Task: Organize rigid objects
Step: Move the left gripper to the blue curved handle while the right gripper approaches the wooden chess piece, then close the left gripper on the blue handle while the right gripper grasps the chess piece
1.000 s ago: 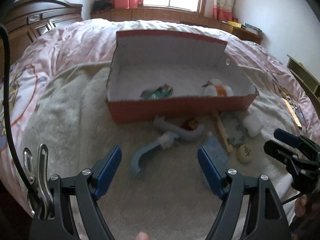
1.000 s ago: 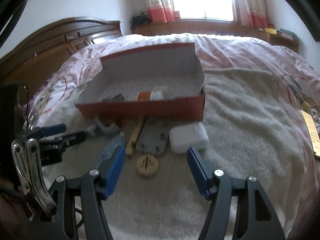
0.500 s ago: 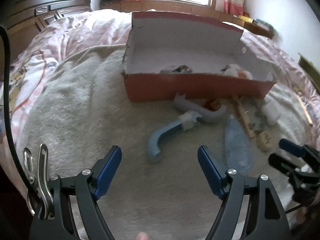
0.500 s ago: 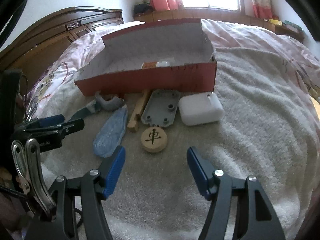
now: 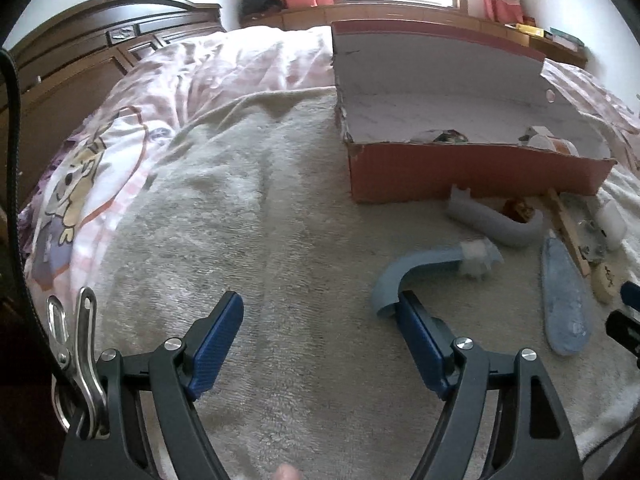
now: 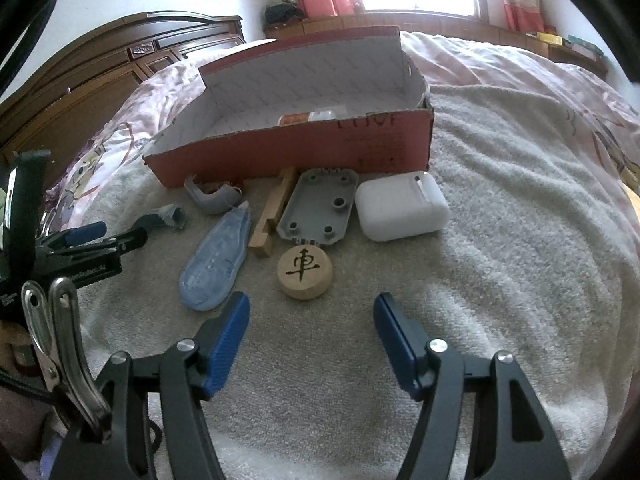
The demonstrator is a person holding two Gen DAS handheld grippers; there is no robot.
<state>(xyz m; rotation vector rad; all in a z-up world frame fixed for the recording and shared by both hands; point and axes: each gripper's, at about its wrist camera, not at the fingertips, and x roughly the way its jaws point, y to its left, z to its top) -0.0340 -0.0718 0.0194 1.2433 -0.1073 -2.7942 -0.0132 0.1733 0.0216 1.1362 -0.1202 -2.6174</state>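
On the towel-covered bed, the right gripper (image 6: 311, 314) hangs with jaws apart and empty just short of the wooden chess piece (image 6: 305, 268). The left gripper (image 5: 320, 312) is also spread wide, gripping nothing, its right pad beside the blue curved handle (image 5: 416, 266). The red cardboard box (image 6: 304, 148) sits open behind the scattered objects

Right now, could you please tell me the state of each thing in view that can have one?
Red box: open, lid flap upright, a few items inside.
White case: closed, lying outside the box.
Wooden chess piece: flat, character face up.
Left tool: open, empty.
Right tool: open, empty.
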